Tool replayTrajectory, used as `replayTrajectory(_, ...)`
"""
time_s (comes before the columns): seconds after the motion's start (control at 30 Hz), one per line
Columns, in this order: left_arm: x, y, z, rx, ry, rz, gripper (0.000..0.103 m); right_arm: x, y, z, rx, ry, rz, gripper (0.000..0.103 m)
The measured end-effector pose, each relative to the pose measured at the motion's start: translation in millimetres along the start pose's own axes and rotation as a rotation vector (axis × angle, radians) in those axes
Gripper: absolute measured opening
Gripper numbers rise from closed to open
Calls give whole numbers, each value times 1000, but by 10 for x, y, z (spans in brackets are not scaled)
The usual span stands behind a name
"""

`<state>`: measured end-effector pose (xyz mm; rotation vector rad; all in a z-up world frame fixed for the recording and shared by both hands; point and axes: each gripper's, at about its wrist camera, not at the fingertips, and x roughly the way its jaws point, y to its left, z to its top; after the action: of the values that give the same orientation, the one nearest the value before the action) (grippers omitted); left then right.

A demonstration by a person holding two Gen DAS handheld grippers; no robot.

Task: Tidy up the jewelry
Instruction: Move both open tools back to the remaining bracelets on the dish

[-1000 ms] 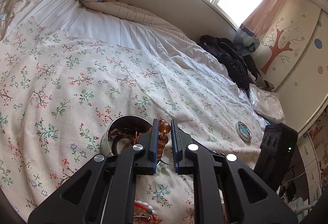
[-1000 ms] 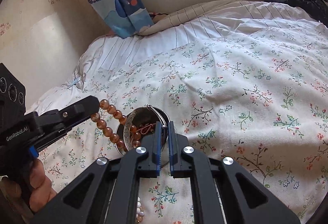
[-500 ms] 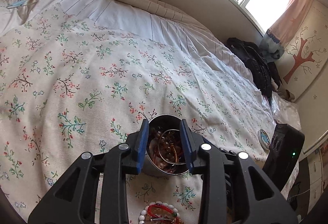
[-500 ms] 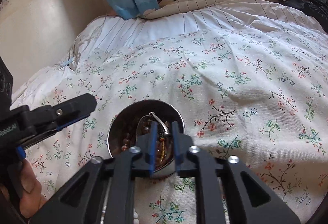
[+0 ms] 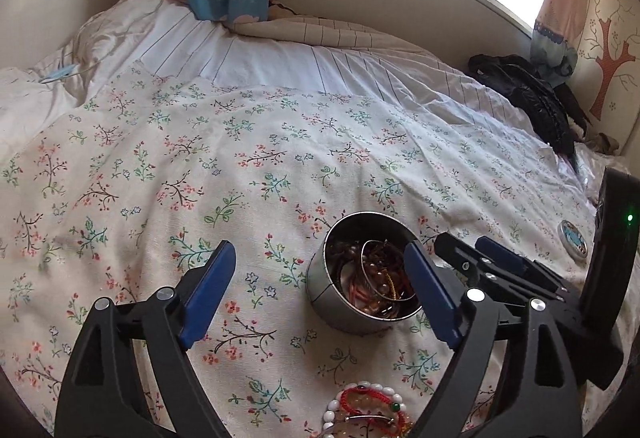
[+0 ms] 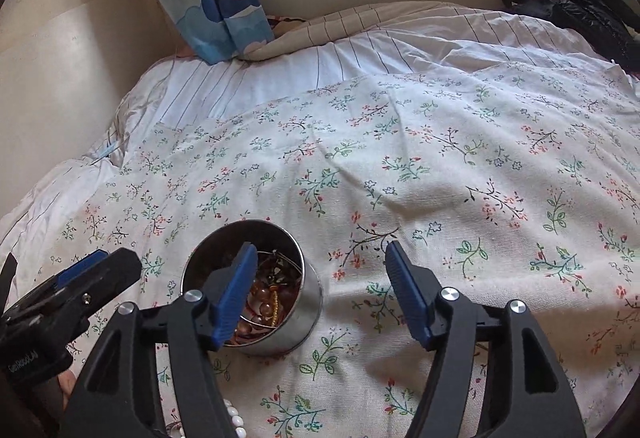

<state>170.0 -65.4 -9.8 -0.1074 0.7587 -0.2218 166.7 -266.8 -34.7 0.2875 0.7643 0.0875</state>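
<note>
Round metal tin (image 5: 362, 312), upright and lidless, heaped with amber beads and bangles; red-and-white bead bracelets (image 5: 366, 412) lying flat just beside tin, nearer the camera.

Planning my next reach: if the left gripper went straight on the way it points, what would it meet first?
Probably the floral bedspread. The open left gripper points just left of the metal tin, whose wall sits near the right finger; depth is unclear.

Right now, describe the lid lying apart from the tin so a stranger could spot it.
Start at the floral bedspread and find the round steel tin full of jewelry. Look past it toward the bed's right edge: the lid lies flat there. It is a small disc with a blue picture, unlike the beaded bracelets nearer the camera.
</note>
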Motion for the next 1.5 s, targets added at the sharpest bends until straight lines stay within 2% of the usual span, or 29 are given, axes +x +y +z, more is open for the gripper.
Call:
replayTrajectory(0.2,-51,14,-222,62,56,25,83,-74,-175,-96,48,38,-41,71)
replayTrajectory(0.3,-128,15,-376,103,83,23,83,-130,-218,-182,55,68,-33,72)
replayTrajectory(0.57,-282,33,-769,195,164,-3,83,-341,-58,-539,-27,155,-8,76)
replayTrajectory(0.83,-243,-123,-1116,376,236,157,83,-157,360,-748,-212,232,14,76)
replayTrajectory(0.93,-221,-124,-1129,384,247,174,83,-68,418,-800,-264,257,-12,76)
replayTrajectory(1.0,-205,-92,-1128,370,263,172,83,-22,377,-802,-267,261,-86,76)
replayTrajectory(1.17,-186,-71,-1130,363,274,175,83,-98,-64,-690,-87,240,-154,76)
replayTrajectory(1.2,-185,-71,-1130,364,274,176,83,-120,-123,-680,-62,236,-144,76)
replayTrajectory(1.27,-181,-71,-1132,364,272,175,83,-175,-131,-653,-33,214,-63,76)
replayTrajectory(1.33,-177,-73,-1132,363,274,174,83,-183,28,-647,-64,209,48,78)
replayTrajectory(1.37,-173,-74,-1129,364,274,174,83,-152,151,-671,-108,224,76,79)
replayTrajectory(1.4,-171,-76,-1129,364,275,174,83,-98,286,-716,-170,248,72,80)
replayTrajectory(1.47,-166,-70,-1128,364,277,173,83,18,472,-807,-289,282,-45,80)
replayTrajectory(1.5,-160,-71,-1130,365,280,173,83,35,463,-813,-289,283,-69,80)
